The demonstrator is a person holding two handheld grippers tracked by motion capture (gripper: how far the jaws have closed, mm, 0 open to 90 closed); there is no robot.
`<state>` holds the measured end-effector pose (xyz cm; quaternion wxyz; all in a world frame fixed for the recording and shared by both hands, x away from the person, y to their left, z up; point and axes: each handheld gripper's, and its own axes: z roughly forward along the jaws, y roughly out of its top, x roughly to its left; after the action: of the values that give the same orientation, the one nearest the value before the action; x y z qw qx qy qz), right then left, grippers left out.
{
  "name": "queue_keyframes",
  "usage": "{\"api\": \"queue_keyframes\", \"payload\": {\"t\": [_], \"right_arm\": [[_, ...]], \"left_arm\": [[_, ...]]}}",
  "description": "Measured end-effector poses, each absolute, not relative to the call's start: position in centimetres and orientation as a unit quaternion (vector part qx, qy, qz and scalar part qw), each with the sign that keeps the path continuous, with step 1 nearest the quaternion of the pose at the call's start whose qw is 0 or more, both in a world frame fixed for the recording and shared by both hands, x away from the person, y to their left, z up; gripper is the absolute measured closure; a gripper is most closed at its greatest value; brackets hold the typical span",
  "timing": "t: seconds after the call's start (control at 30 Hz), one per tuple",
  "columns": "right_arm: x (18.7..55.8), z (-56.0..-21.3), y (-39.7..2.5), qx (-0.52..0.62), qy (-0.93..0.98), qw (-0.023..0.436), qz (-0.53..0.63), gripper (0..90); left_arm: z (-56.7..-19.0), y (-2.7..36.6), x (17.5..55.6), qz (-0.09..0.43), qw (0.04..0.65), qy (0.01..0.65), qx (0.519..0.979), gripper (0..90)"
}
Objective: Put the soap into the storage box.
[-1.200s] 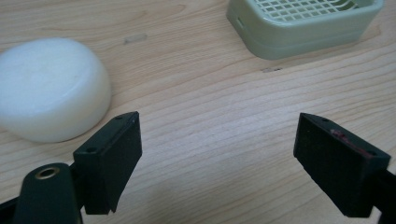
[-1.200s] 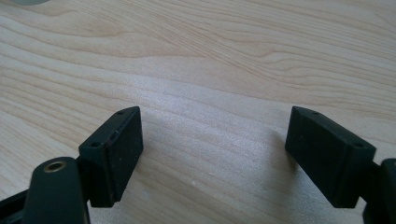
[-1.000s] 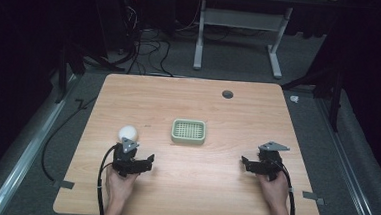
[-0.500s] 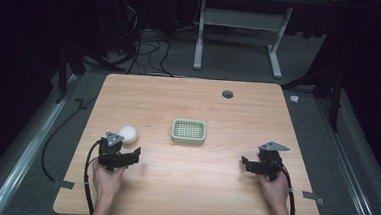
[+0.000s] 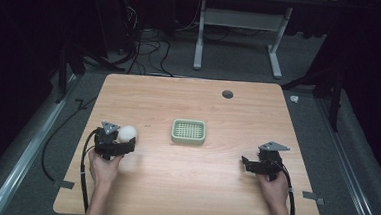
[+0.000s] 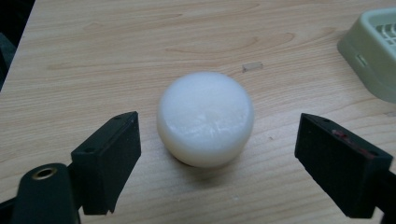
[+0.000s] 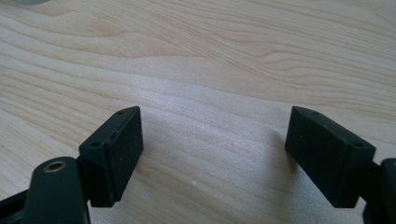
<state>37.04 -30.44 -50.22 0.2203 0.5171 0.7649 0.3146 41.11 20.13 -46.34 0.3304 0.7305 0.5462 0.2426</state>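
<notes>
A white round puck-shaped object (image 6: 206, 119) lies on the wooden table (image 5: 183, 187), also seen as the white object (image 5: 127, 132) at the left side in the high view. My left gripper (image 6: 217, 161) is open, its jaws standing wide on either side of the object without touching it; in the high view the left gripper (image 5: 118, 145) sits just behind the object. My right gripper (image 7: 215, 154) is open over bare wood, and in the high view the right gripper (image 5: 247, 163) rests near the table's right front.
A pale green slotted tray (image 5: 188, 131) sits at the table's centre; its corner, the green tray (image 6: 371, 51), shows at the right of the left gripper view. A dark round hole (image 5: 227, 94) is near the far edge. Cables trail off the table's left.
My left gripper has moved left and forward, from beside the white object to straddling it with open jaws. The right gripper has stayed put.
</notes>
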Motion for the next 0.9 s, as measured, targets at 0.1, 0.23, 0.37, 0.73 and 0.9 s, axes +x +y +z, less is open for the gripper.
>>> {"api": "queue_keyframes", "payload": {"t": [0.1,0.23,0.37,0.73,0.9], "right_arm": [[37.1,-50.2,-30.5,0.517,0.765,0.221,0.314,20.0],[37.1,-50.2,-30.5,0.516,0.765,0.221,0.314,20.0],[37.1,-50.2,-30.5,0.516,0.765,0.221,0.314,20.0],[37.1,-50.2,-30.4,0.518,0.765,0.221,0.314,20.0],[37.1,-50.2,-30.4,0.518,0.765,0.221,0.314,20.0]], "left_arm": [[-46.5,19.9,42.1,0.247,0.332,0.542,0.732,14.8],[-47.3,19.9,43.0,0.243,0.323,0.550,0.731,15.1],[-48.0,19.6,43.6,0.245,0.321,0.555,0.727,15.0],[-49.1,19.5,44.4,0.243,0.314,0.559,0.728,15.1],[-49.4,19.5,44.7,0.243,0.316,0.559,0.727,15.8]]}}
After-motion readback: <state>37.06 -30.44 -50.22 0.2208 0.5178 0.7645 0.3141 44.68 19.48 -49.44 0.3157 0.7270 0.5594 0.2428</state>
